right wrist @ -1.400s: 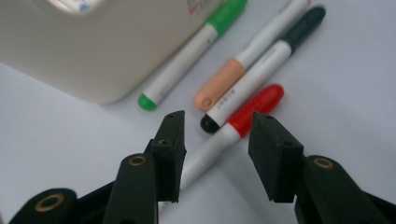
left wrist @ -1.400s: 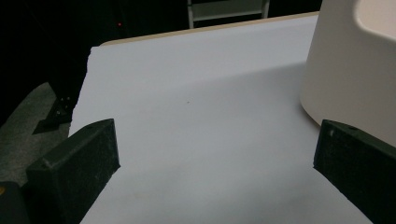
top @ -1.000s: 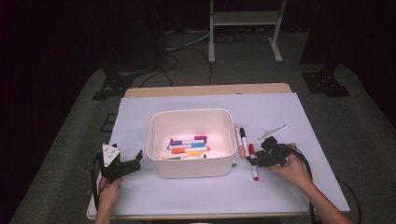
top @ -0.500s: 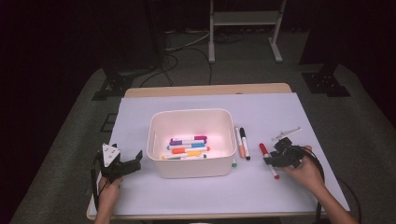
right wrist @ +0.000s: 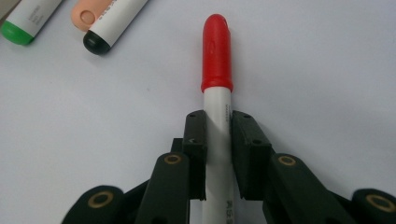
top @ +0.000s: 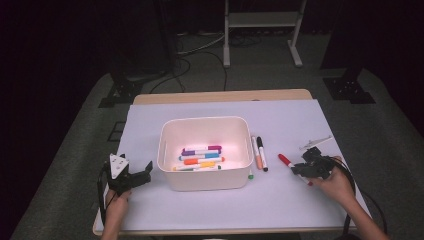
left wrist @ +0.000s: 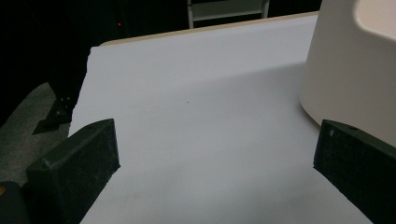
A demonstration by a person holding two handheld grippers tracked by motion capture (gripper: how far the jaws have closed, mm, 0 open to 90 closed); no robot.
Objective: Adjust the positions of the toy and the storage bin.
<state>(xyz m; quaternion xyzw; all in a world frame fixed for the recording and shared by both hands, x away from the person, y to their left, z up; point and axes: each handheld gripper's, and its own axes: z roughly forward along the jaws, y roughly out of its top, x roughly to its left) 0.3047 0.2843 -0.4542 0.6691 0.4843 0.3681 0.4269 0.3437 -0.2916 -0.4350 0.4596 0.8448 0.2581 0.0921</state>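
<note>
Table [top: 220,107]: pale sheet over a wooden top, dark room around it.
Bin [top: 205,126]: white tub at mid-table, several markers lying flat on its floor; its outer wall [left wrist: 355,70] stands just beside the left gripper's jaw in the left gripper view.
Left gripper [top: 131,178]: low on the left, jaws spread wide and nothing between them [left wrist: 212,154]; bare sheet ahead, the bin off to its side.
Right gripper [top: 306,167]: right of the bin, jaws have just been closing and now pinch the red marker's white barrel [right wrist: 218,140].
Red marker [top: 290,164]: in that grip, well apart from the bin, red cap [right wrist: 217,51] sticking out past the fingertips. Whether it is lifted off the sheet or resting on it, cannot tell.
Key relation: marker's long axis runs in line with the jaws, cap end leading, pointed toward the bin side. Bin lies to the left of the right gripper across open sheet; the right hand is the one holding, and the left is on the bin's far side from the marker. Judgement: next move is a carry leftward and a drop over the rim.
Loose markers: a peach one [top: 256,152] and a black one [top: 262,153] side by side just right of the bin; a green-capped one [top: 250,174] at the bin's near corner.
View difference: the right gripper view shows pads flush on the barrel and the caps [right wrist: 95,42] of the loose markers; the high view gives the gap to the bin.
</note>
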